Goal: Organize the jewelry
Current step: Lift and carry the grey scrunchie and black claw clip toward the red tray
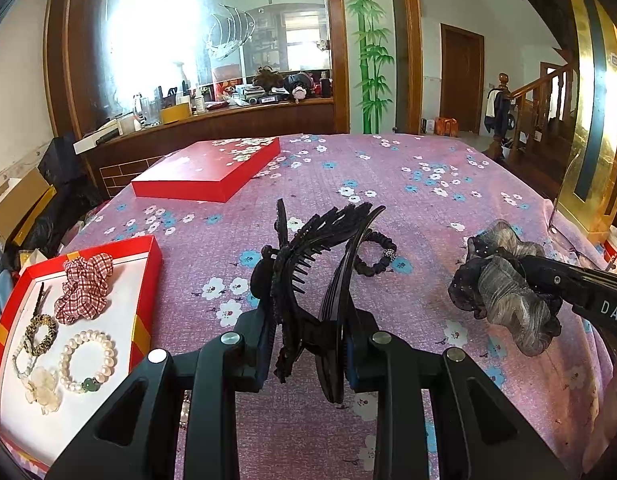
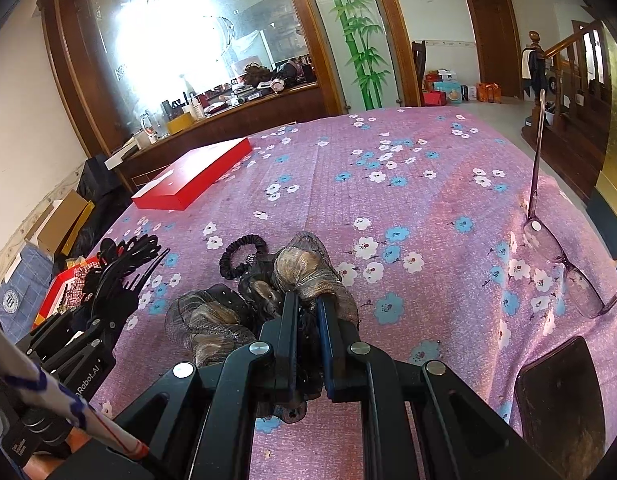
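Left wrist view: open red tray [image 1: 146, 258] at lower left, holding one red-checked scrunchie [image 1: 84, 288], one pearl bracelet [image 1: 88, 362], one leopard-print hair tie [image 1: 40, 334], one pale flower hair tie [image 1: 42, 388] and one dark hair pin [image 1: 41, 294]; mostly cut off in the right wrist view. Right wrist view only: one pair of purple-framed glasses [image 2: 564, 264], one temple arm raised, at the right edge of the floral tablecloth [image 2: 388, 184], and one dark flat object [image 2: 560, 400], unidentifiable, at lower right.

Left gripper [image 1: 304, 344]: jaws partly closed, clamped on one large black hair claw [image 1: 308, 264], teeth spread, held above the cloth. Right gripper [image 2: 308, 320]: jaws nearly together, pinching one brown-grey gauze scrunchie [image 2: 304, 276], also lifted.

Both views: one black beaded hair tie [image 1: 374, 256] lying on the cloth between the grippers; one closed red box lid [image 1: 208, 172] farther back, left.
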The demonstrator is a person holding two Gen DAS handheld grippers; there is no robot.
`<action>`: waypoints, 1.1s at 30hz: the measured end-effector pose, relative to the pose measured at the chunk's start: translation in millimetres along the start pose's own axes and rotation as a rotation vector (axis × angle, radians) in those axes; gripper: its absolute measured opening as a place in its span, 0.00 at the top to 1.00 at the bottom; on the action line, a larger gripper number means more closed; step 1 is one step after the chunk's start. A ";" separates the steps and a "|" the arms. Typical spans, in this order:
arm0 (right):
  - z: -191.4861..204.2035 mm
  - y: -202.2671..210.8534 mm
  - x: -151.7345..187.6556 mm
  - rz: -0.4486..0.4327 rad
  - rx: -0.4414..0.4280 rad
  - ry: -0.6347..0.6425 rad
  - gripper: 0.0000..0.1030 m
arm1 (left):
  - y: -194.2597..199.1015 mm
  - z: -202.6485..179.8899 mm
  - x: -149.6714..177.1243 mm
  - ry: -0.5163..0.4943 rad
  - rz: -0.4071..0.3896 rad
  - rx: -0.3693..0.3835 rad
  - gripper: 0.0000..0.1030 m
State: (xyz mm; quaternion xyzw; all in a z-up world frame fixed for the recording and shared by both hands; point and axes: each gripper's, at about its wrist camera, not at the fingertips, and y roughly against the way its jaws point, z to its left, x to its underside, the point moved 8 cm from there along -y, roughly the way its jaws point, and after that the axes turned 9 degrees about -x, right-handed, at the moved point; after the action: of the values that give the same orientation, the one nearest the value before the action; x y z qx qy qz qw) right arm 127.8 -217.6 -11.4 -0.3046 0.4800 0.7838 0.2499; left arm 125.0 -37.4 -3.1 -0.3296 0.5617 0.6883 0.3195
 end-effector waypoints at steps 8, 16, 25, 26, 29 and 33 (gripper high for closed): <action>1.0 -2.4 0.3 0.007 -0.001 0.004 0.90 | 1.3 -1.3 -0.1 0.000 -0.003 0.005 0.74; 4.5 12.2 -4.8 -0.020 -0.036 -0.066 0.90 | 21.9 9.8 -3.5 0.033 0.007 0.065 0.74; 88.8 10.8 14.3 0.024 -0.175 -0.014 0.90 | 67.3 90.1 2.0 0.113 -0.023 0.031 0.74; 106.7 8.2 17.8 0.039 -0.196 0.008 0.90 | 70.3 102.1 4.6 0.128 -0.022 0.024 0.74; 146.5 2.9 26.1 0.062 -0.237 0.066 0.89 | 75.8 148.6 18.1 0.183 -0.015 -0.023 0.74; 203.9 -9.1 38.7 0.106 -0.292 0.158 0.89 | 73.4 220.7 42.2 0.290 0.023 -0.098 0.74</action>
State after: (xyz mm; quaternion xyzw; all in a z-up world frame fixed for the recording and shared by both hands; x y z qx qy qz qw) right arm 58.9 -25.5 27.5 -0.3726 0.3944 0.8310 0.1230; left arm 20.2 170.6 37.5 -0.4342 0.5716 0.6637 0.2105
